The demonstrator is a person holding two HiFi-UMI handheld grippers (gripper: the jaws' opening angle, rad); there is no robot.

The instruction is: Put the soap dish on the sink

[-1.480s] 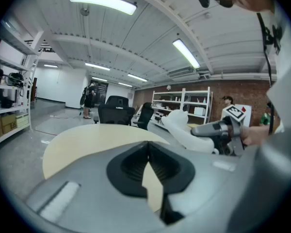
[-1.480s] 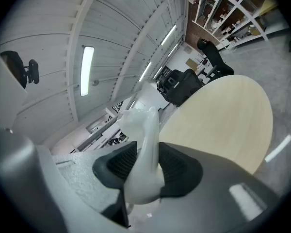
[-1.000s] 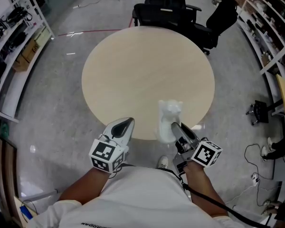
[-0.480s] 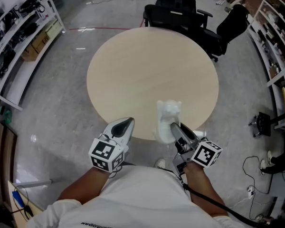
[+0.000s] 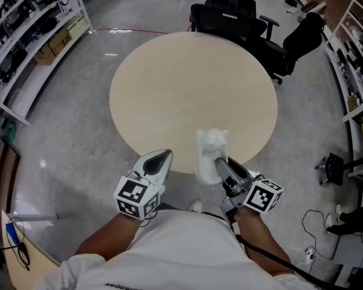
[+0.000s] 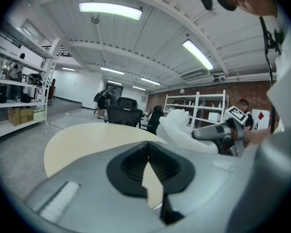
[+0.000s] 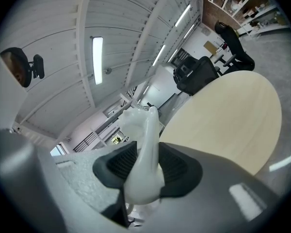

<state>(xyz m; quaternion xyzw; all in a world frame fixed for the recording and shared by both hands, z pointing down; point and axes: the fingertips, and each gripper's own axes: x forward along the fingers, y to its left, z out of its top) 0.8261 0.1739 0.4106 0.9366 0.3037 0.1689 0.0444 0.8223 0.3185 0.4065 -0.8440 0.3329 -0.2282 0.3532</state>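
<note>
Right gripper view: the right gripper (image 7: pixel 145 171) is clamped on the white soap dish (image 7: pixel 144 149), which stands edge-up between both pads. Head view: the dish is held over the near edge of the round table (image 5: pixel 193 95). The left gripper (image 5: pixel 160 157) is beside it at the same edge, jaws together and empty.

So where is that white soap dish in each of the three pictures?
Head view: soap dish low centre, at the near edge of the round table.
Left gripper view: soap dish right of centre.
Right gripper view: soap dish dead centre.
Shared landmark: the round table.
</note>
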